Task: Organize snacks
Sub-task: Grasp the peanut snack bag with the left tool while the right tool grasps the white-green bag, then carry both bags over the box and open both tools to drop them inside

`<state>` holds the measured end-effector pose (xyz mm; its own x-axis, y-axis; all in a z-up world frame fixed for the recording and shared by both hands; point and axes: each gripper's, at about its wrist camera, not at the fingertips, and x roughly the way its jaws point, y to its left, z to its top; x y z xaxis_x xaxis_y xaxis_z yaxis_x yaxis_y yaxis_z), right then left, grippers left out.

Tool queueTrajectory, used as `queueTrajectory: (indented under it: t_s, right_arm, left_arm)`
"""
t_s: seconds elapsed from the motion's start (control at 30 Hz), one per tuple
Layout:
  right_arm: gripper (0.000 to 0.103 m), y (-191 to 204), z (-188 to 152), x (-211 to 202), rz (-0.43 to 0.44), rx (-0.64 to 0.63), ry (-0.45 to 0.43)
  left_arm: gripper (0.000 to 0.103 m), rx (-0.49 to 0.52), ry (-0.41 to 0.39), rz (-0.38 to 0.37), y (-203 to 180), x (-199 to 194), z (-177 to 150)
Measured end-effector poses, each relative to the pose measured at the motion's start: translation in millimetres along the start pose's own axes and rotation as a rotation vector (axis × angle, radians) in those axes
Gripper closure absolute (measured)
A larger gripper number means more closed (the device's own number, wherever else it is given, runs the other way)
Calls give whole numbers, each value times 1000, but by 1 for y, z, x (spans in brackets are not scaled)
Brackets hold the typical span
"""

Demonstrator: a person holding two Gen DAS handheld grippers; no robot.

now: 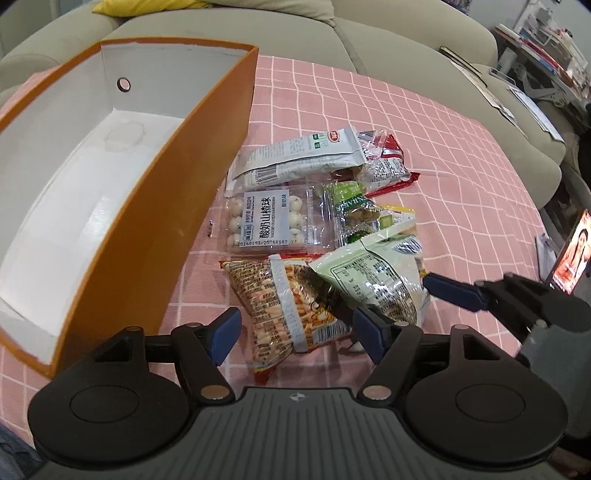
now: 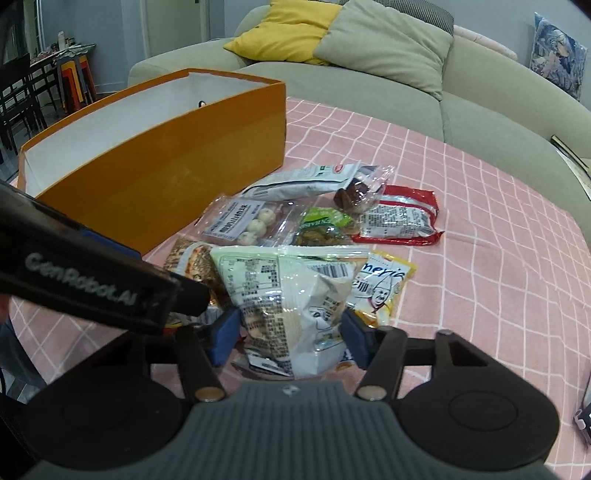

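Left gripper [image 1: 295,328] wide open, straddling the brown snack bag [image 1: 284,306] on the desk [image 1: 461,206], not closed on it. Right gripper [image 2: 291,332] open around the pale green bag [image 2: 291,295], pads beside its edges; contact unclear. Orange box [image 1: 122,229] sits left of the snack pile, just beside it.

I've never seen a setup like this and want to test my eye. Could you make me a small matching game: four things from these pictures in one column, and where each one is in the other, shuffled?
Things:
1. orange box
2. pale green bag
3. red packet
4. yellow cushion

Places:
A. on the sofa
B. between the right gripper fingers
C. at the far right of the snack pile
D. left of the snacks, standing open

Pairs: 1-D, 2-B, 3-C, 4-A
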<state>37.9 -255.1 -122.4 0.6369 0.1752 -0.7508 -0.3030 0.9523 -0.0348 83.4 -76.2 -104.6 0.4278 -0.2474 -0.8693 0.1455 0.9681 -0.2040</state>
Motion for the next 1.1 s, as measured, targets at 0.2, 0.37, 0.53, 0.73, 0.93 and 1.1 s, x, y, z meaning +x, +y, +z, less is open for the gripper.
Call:
queueTrajectory:
  t_s: [0.2, 0.37, 0.53, 0.73, 0.93, 1.1]
  right_arm:
    - [55, -5, -2, -1, 2, 31, -2]
    - [56, -5, -2, -1, 4, 36, 3]
    - [58, -1, -2, 0, 2, 22, 11]
    - [64, 1, 1, -9, 4, 35, 6]
    - [66, 4, 1, -22, 5, 49, -8]
    - [66, 3, 2, -38, -8, 68, -33]
  left_arm:
    - [20, -25, 21, 8, -1, 20, 5]
    - [24, -52, 40, 20, 4, 33, 4]
    - [42, -60, 38, 1, 8, 37, 6]
    - [54, -41, 23, 8, 8, 28, 4]
    - [55, -4, -2, 51, 4, 9, 1]
    - [55, 4, -22, 85, 6, -12, -3]
